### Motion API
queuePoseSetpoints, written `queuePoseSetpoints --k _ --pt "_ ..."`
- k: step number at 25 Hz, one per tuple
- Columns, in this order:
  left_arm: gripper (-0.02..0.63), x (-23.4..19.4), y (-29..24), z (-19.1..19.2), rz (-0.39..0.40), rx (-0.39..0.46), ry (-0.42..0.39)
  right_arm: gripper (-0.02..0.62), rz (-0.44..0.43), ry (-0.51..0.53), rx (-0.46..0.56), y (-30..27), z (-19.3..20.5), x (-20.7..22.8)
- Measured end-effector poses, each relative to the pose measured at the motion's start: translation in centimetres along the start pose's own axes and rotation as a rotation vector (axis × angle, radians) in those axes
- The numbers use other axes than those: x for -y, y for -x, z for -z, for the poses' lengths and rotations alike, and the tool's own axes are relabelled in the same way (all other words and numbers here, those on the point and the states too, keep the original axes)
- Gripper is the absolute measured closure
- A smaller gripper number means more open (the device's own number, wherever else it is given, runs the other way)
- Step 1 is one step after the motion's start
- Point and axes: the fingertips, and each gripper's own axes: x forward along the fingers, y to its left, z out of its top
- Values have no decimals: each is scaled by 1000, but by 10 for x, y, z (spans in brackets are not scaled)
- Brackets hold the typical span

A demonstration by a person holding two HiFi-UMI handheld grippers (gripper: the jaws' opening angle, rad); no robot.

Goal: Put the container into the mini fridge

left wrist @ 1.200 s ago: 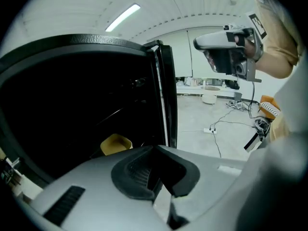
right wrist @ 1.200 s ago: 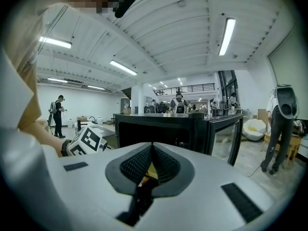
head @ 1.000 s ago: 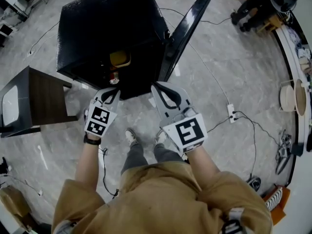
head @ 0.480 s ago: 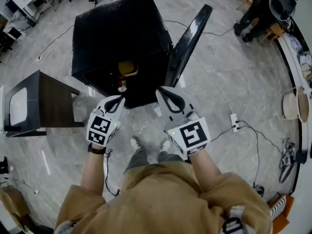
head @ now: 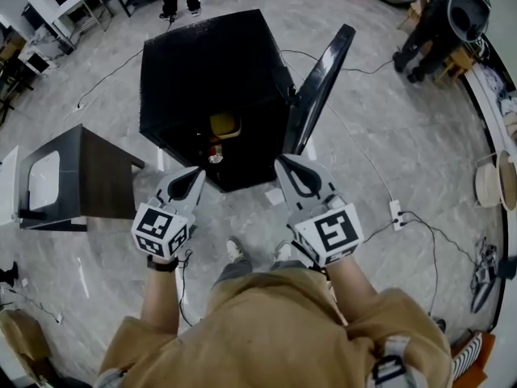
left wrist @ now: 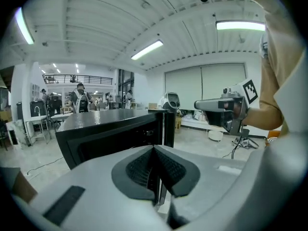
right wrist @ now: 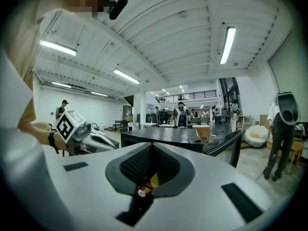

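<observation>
Before the mini fridge (head: 214, 79), left gripper (head: 196, 172) and right gripper (head: 284, 164) have risen.

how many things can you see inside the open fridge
2. A yellow container sits in the upper part of the fridge opening, and a small can sits lower, near the front edge. The inside is dark, so more may be hidden.

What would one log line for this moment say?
left tool: shut, empty | right tool: shut, empty | mini fridge: door open | yellow container: inside fridge
</observation>
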Motion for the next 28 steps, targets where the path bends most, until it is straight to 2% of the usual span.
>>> queuePoseSetpoints --k 5,14,28 --pt "603 0 27 -19 -27 37 -15 592 -3 -6 -18 14 -3 -4" --pt "603 -9 80 -18 -65 128 27 592 -6 33 10 14 -23 -26" --pt "603 -35 145 -50 -162 215 6 592 35 11 61 24 -49 -22"
